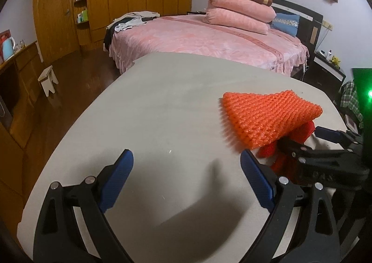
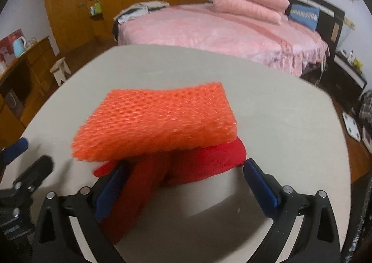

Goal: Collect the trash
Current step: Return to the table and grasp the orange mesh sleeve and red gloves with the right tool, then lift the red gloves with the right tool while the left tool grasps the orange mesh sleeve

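Observation:
An orange foam net lies on a crumpled red bag on the pale table. My right gripper is open, its blue pads on either side of the red bag, and a strip of the bag runs back along the left finger. The net's near edge overhangs the fingertips. My left gripper is open over bare table to the left of the pile, with nothing between its fingers.
Beyond the table's far edge stands a pink bed with stacked pillows. A small white stool and a wooden cabinet carrying a blue kettle are on the left. A dark nightstand and a bathroom scale are on the right.

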Available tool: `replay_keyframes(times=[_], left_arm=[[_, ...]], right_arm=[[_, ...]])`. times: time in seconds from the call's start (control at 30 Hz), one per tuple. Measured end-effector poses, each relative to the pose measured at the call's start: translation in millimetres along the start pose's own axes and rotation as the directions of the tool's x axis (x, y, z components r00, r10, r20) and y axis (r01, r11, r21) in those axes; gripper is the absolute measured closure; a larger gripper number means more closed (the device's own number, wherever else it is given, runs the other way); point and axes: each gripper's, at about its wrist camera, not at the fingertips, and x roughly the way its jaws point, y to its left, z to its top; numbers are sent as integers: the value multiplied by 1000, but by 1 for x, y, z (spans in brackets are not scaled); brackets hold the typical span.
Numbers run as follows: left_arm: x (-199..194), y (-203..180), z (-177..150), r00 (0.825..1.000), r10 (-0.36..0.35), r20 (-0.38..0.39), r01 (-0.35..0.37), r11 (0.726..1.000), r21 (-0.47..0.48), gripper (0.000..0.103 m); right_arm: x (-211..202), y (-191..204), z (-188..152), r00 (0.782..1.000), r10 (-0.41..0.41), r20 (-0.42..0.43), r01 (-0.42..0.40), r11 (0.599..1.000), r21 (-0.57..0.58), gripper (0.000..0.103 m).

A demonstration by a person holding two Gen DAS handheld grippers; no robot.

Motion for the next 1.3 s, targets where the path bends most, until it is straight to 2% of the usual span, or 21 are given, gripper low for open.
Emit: replay_keyframes(times=[0.07,0.13,0.23,0.3,0.4,0.5,0.63,0.83,1.03,1.23,1.3], left_arm=[[2,0,-1,1000,-1,-8,1,1000,-2,12],[4,0,-1,1000,-1,-17,1,1000,-5,12],[5,0,-1,1000,-2,-23,2,1000,-1,12],[5,-1,-2,1000,-1,-23,1,1000,5,12],[4,-5,-1,1000,0,-18,0,1000,17,12],[2,-7,-2,1000,-1,-8,2,1000,26,12],[-1,-15,-2,1000,-18,2,18,999,31,12],[3,-48,4,997,-80,1,80,995,53,12],[12,-77,22,992,-124,18,122,990,72,12],[40,-94,30,985,-165,-57,169,982,89,12],[55,-100,27,983,-137,-124,151,982,111,12]], right_arm=[[-1,-3,3,1000,14,-2,-14,1000,8,6],[0,-2,3,1000,13,2,-13,1000,-17,14],[-2,0,2,999,50,19,-49,998,-40,42],[-4,-1,1,992,123,19,-122,991,-48,75],[-6,-6,1,986,164,17,-164,986,-45,84],[-12,-17,-4,984,177,18,-176,984,-21,85],[-26,-34,-11,991,131,33,-132,991,30,85],[-37,-58,-22,995,95,44,-97,994,56,85],[-36,-72,-27,995,98,34,-100,993,64,85],[-35,-75,-28,994,102,34,-104,993,53,85],[-35,-76,-28,994,107,33,-109,993,53,85]])
